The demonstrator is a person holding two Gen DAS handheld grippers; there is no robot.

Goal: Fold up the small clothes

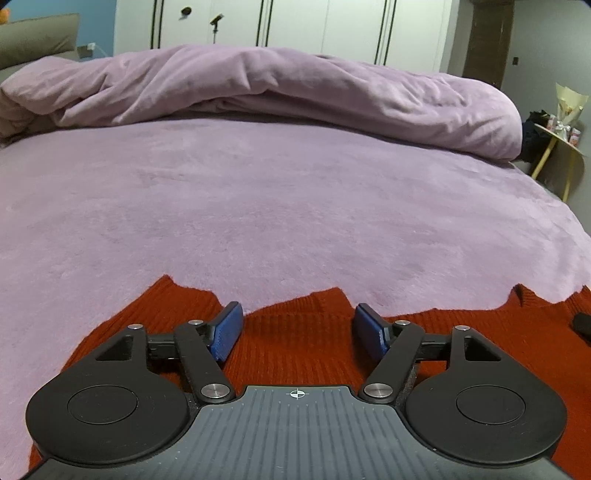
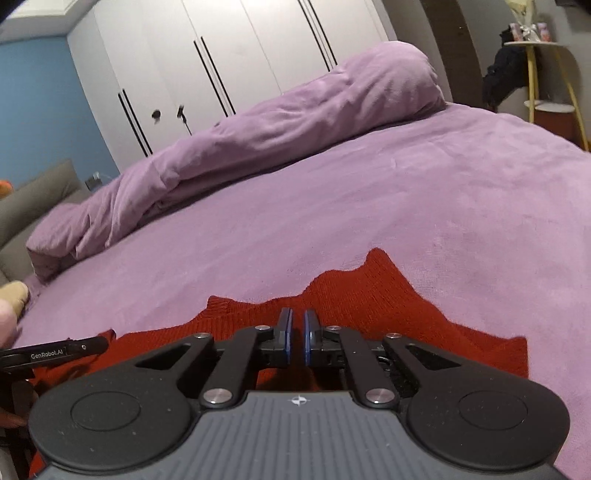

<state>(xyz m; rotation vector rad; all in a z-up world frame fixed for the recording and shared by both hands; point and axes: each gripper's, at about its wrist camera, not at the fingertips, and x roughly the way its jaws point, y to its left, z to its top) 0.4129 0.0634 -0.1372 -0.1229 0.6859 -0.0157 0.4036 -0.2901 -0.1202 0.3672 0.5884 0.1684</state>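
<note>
A red ribbed knit garment [image 1: 303, 347] lies flat on the purple bed cover [image 1: 277, 203], its jagged far edge just beyond my fingers. My left gripper [image 1: 299, 326] hovers low over it, open, its blue pads [image 1: 227, 332] wide apart with only flat cloth under the gap. In the right wrist view the same red garment [image 2: 362, 295] spreads beneath my right gripper [image 2: 298, 326], which is shut; its pads stand almost together and I see no fabric pinched between them. A black finger of the left gripper [image 2: 55, 354] pokes in at the left edge.
A bunched purple duvet [image 1: 295, 85] lies along the far side of the bed. White wardrobe doors [image 1: 295, 26] stand behind it. A small round side table [image 1: 561, 147] with a bouquet is at the right, a grey cushion [image 2: 33, 199] at the left.
</note>
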